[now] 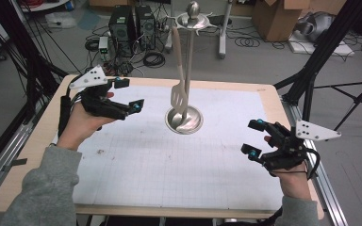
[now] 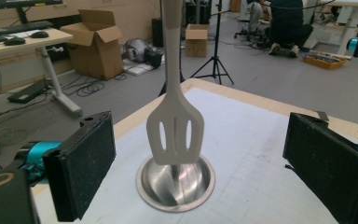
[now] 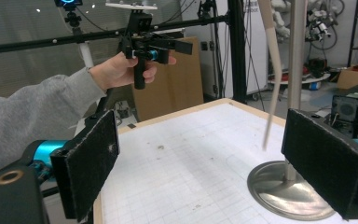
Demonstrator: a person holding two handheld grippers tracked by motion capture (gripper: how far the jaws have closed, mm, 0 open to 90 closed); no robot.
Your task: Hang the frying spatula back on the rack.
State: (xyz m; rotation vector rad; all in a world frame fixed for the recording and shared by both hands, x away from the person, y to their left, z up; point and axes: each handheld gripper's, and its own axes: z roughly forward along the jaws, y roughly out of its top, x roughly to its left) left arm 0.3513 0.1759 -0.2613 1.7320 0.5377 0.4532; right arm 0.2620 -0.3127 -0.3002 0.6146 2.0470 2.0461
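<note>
Nearest the camera, the person's grey sleeves rise from the table's near edge. The left gripper, by the far left corner, and the right gripper, by the right edge, both have jaws spread wide and empty. A beige slotted spatula hangs from a metal utensil stand toward the middle of the far edge. It hangs freely; a clumsy closing from either side could swing it off its hook or tip the stand.

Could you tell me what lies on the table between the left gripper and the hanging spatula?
Nothing: in the high view, the stretch from the left gripper to the spatula is bare gridded mat, and the open jaws frame it unobstructed in the left gripper view.
</note>
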